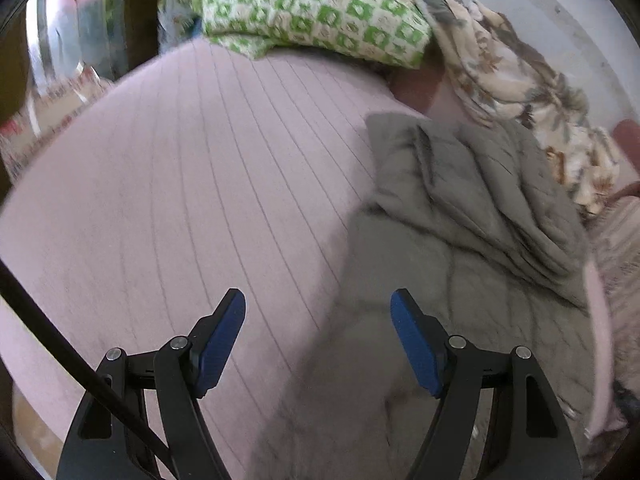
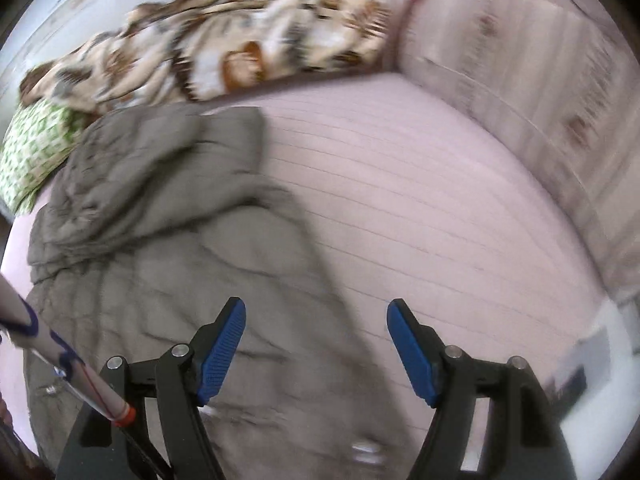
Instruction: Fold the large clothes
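Beside the green pillow [image 1: 312,12], a rumpled grey quilted garment [image 1: 460,216] lies on the pink bed [image 1: 180,184]; both hand-held grippers, left [image 1: 318,344] and right [image 2: 316,350], hover wide and empty, risking a bunched, multi-layer grab.

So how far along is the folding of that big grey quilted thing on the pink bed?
Barely begun, it seems. Done: the grey quilted garment lies on the pink striped bedsheet, its far part bunched over itself, not a tidy fold. In hand: nothing; the left gripper and right gripper both hang open above its near edges. Left: gripping the edges, flattening and folding.
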Demonstrator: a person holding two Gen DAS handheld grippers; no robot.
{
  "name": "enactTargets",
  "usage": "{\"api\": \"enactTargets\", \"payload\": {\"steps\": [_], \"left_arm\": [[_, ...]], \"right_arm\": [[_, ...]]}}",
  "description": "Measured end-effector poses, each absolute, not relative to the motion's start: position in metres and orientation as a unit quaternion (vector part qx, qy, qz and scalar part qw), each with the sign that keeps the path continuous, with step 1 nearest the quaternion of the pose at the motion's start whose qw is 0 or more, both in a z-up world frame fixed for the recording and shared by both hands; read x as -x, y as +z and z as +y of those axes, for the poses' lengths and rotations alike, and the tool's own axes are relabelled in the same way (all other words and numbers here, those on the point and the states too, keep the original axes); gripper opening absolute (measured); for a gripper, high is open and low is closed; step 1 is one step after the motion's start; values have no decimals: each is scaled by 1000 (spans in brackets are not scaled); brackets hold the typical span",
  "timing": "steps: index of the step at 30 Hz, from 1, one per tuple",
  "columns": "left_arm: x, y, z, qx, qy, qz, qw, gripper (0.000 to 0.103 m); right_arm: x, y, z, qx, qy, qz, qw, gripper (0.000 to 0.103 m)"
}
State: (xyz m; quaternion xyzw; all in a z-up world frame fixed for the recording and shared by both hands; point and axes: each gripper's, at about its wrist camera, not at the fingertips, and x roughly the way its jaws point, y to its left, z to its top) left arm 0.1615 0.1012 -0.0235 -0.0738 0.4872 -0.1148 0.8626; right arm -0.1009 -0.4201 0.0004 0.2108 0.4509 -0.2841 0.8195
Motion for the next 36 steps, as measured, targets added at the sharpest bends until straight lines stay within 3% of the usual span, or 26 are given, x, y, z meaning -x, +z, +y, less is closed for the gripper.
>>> {"api": "enactTargets", "payload": {"steps": [7,15,18,27,36], "left_arm": [[-129,-40,122,116,-161,523,829,74],[-117,-78,147,192,-204,572,771,74],[-109,-82,148,228,-250,580,741,74],[-72,-96,171,300,-283,588,696,74],[-49,-96,168,272,-297,583,706,74]], "right_arm": [[163,-33,-462,-318,-267,434,800,82],[171,-81,-465,-419,-180,421,784,83],[170,-83,-461,-417,-171,411,792,87],[174,-90,-443,-461,-72,414,781,87],[188,-93,-401,-447,-28,431,783,87]]}}
